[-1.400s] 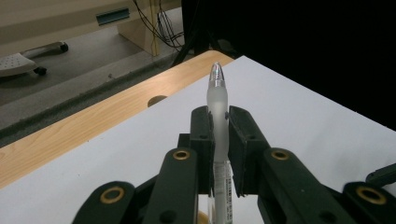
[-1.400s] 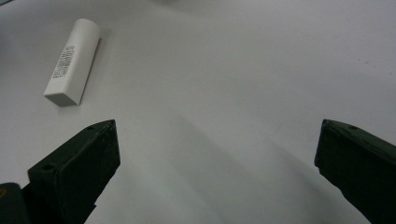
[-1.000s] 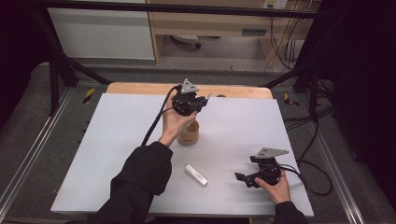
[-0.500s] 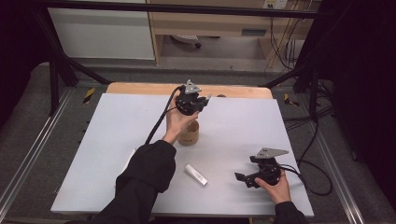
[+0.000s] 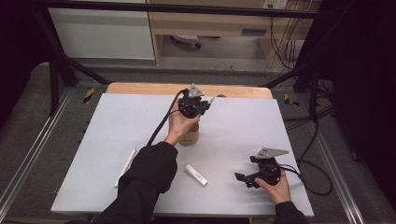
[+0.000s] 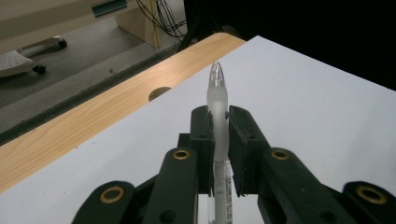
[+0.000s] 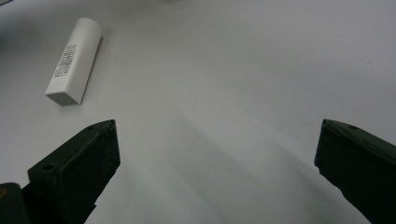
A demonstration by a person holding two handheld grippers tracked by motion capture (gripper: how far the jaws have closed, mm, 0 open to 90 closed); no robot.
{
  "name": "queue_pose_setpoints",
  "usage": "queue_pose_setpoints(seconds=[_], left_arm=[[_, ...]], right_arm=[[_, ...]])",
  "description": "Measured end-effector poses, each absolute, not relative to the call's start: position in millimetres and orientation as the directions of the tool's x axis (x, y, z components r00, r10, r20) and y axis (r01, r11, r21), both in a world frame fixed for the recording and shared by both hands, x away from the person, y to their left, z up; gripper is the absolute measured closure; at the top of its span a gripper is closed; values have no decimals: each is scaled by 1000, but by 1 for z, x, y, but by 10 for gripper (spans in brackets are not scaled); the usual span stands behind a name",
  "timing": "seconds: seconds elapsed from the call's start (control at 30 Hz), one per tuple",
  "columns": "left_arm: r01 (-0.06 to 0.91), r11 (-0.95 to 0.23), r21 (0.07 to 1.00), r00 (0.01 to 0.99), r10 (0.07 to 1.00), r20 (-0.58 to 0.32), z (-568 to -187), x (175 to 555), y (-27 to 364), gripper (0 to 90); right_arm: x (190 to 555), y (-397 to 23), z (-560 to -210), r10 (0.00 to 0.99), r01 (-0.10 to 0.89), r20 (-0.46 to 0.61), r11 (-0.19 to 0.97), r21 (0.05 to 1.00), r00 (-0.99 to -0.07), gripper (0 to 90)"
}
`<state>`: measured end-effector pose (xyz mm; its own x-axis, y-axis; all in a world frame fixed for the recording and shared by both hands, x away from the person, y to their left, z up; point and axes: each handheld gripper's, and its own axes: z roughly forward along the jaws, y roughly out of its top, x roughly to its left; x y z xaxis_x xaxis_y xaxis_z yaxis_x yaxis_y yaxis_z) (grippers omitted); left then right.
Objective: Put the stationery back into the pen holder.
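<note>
My left gripper (image 5: pixel 204 103) is raised over the far middle of the white table top, shut on a frosted white pen (image 6: pixel 218 116) whose tip points away past the jaws. Under my left hand stands a wooden cup (image 5: pixel 190 136). My right gripper (image 5: pixel 242 178) rests low near the front right of the table, its jaws wide open with nothing between them. A short white tube (image 5: pixel 196 174) (image 7: pixel 74 60) lies flat on the table to the left of the right gripper. A long white stick (image 5: pixel 125 167) lies at the front left beside my sleeve.
The white sheet (image 5: pixel 116 121) covers a wooden table whose bare far edge (image 5: pixel 140 88) has a round hole (image 6: pixel 159 93). Black cables (image 5: pixel 317 172) trail off the right side. Metal rails and dark frame posts flank the table.
My left gripper has lifted slightly and drifted toward the far edge with the pen. The right gripper has stayed where it was.
</note>
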<state>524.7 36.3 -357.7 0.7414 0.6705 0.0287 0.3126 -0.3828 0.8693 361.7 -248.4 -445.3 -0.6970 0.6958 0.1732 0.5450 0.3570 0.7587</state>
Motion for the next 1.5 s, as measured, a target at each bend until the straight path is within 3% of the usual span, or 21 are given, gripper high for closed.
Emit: queue_pose_setpoints(seconds=[1.17, 1.5], left_arm=[[340, -396, 853, 761, 648, -2, -378, 519, 59, 792], [329, -407, 852, 759, 651, 18, -358, 507, 72, 642]], right_arm=[[362, -248, -446, 695, 549, 174, 362, 754, -698, 7], [362, -247, -446, 694, 549, 175, 362, 754, -698, 7]])
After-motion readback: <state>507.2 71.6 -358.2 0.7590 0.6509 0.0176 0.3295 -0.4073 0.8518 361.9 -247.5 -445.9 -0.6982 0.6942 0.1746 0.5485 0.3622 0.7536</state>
